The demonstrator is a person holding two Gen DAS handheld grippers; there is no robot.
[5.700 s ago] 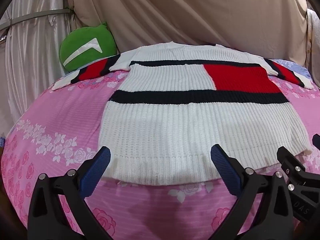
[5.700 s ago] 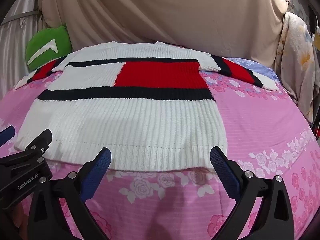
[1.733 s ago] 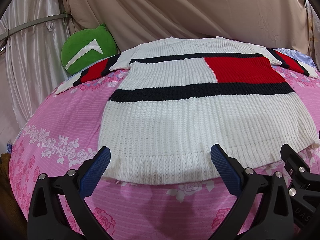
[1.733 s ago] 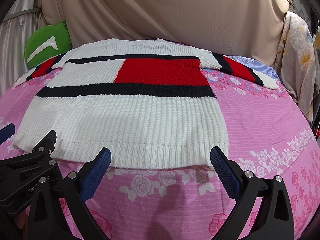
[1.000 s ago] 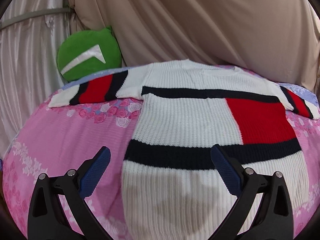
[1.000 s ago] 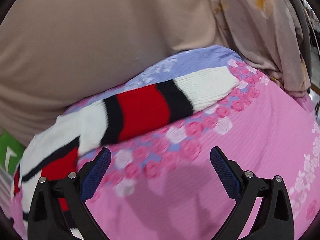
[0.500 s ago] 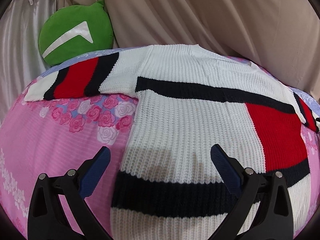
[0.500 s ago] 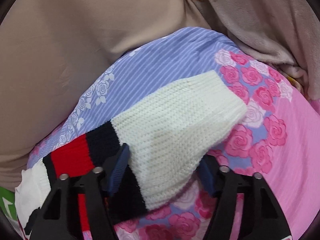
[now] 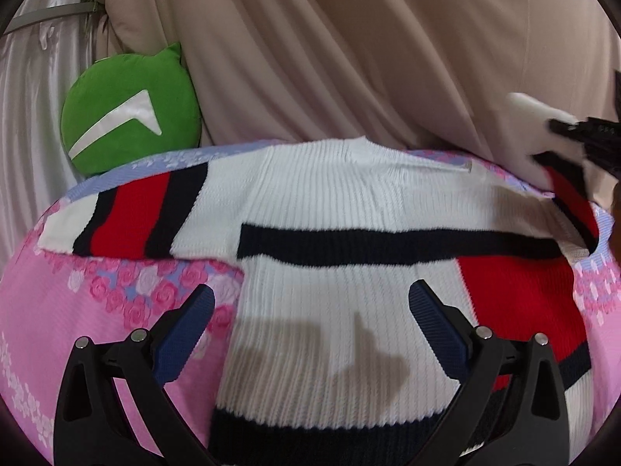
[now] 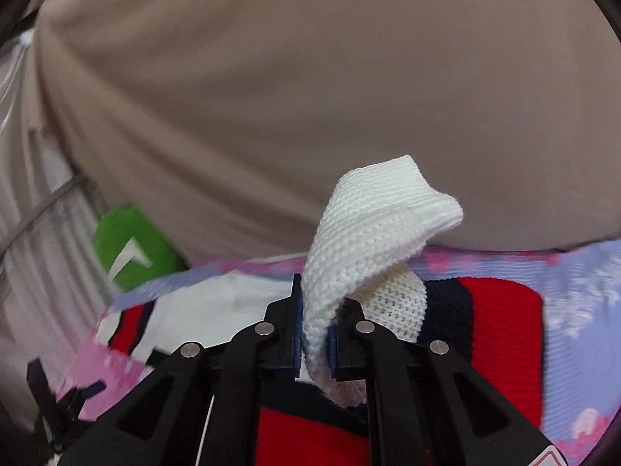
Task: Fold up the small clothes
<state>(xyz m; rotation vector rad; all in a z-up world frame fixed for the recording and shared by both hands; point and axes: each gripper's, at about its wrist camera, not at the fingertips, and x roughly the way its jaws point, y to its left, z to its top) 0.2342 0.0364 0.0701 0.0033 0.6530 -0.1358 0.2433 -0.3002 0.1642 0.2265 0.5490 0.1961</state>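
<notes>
The right hand-held gripper, at the bottom centre of its view, has just been closing and is clamped on the white cuff of the sweater's sleeve, which curls up above the jaws. The sweater lies flat across the middle of the pink bed. The left hand-held gripper, jaws apart and empty, hangs over its white chest. A green cushion sits upper left.

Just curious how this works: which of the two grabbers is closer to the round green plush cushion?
Left. The left gripper hovers open over the sweater's white chest, with the green cushion up to its left. The right gripper, jaws clamped on the white sleeve cuff, is at the sweater's far side.
</notes>
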